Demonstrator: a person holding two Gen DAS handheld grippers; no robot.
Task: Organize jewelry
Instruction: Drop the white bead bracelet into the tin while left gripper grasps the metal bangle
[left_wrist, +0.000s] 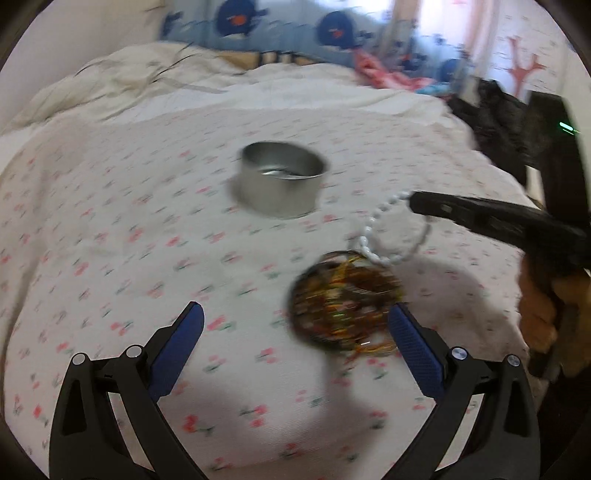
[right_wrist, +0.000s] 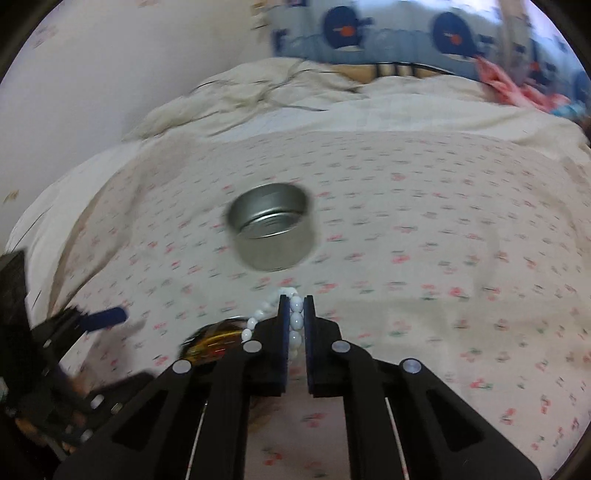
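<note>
1. The right gripper (right_wrist: 295, 301) has its jaws nearly together, pinching a string of white beads (right_wrist: 295, 317); the rest of the loop hangs from its tip (left_wrist: 412, 201), just above the bed.
2. The grip near one end lets the string dangle free, which should make it easy to lower into a container.
3. The left gripper (left_wrist: 295, 325) stands wide and holds nothing; its right finger (left_wrist: 413, 343) is beside a round pile of amber and gold bangles (left_wrist: 341, 301), probably waiting to steady or pick them up.
4. An open metal tin (left_wrist: 282, 177) sits upright near the middle of the bed, well short of the far edge. It looks empty, and is likely where the jewelry goes.
5. The beads hang between the tin and the bangles, apart from the tin.
6. The bed (right_wrist: 443, 240) carries a soft white sheet with small pink flowers, so things may sink or tip.
7. A rumpled cream quilt (right_wrist: 258, 96) lies at the far edge, with blue patterned fabric (right_wrist: 388, 33) behind it.
</note>
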